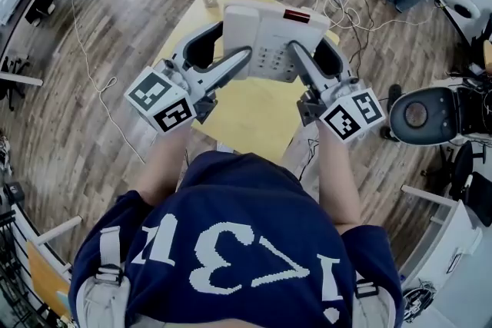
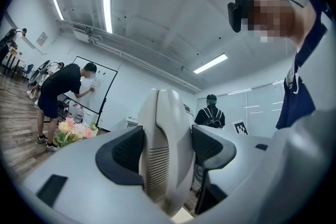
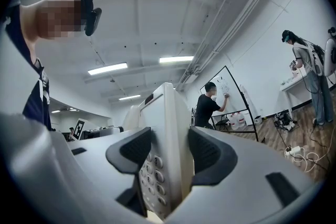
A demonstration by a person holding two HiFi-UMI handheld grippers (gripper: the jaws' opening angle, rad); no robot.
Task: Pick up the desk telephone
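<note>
The desk telephone (image 1: 269, 38) sits at upper centre of the head view, apparently lifted off the yellow table (image 1: 254, 123). The left gripper (image 2: 168, 149) is clamped on its handset side and the right gripper (image 3: 172, 152) on its keypad side. Opposite grips likely balance the wide body.

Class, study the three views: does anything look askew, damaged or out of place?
Nothing looks damaged or spilled. The left gripper and right gripper each clamp one side of the desk telephone. Only a white cable tangle on the floor looks untidy.
</note>
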